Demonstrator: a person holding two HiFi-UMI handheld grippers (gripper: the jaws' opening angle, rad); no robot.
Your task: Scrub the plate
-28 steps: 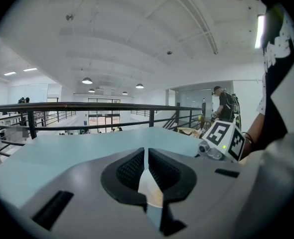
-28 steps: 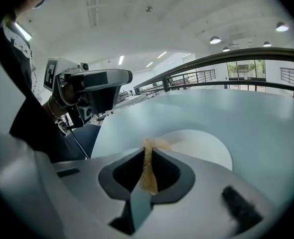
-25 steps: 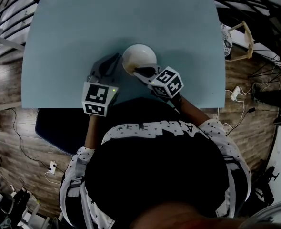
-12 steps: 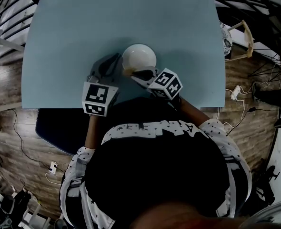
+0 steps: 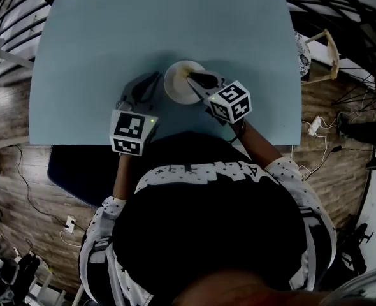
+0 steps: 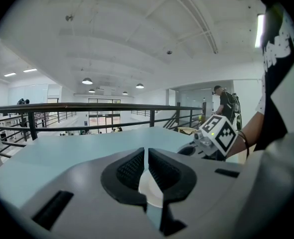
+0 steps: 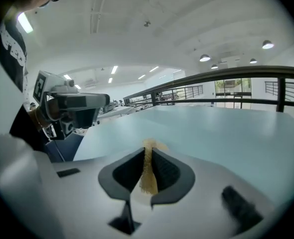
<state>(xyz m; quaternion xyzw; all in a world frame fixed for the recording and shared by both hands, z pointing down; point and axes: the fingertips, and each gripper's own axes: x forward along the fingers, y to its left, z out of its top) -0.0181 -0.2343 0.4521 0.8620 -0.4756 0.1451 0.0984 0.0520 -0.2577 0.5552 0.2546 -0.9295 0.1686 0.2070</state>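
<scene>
— How far along is the scrubbing?

— Midway, I judge. On the counter (image 5: 111,37) the plate (image 5: 175,89) sits nearer my side than the far edge. My left gripper (image 6: 145,156) has its jaws pinching the plate's rim to steady it. My right gripper (image 7: 147,153) has its jaws pressed on a tan scrub pad (image 7: 148,179), which I hold over the plate's right part. I cannot tell whether the pad touches the surface (the head view shows it too small). No dirt or suds show, so what is left is a guess: more passes, then letting go.

— And the count?

— One counter, one plate, two grippers, one scrub pad.
</scene>
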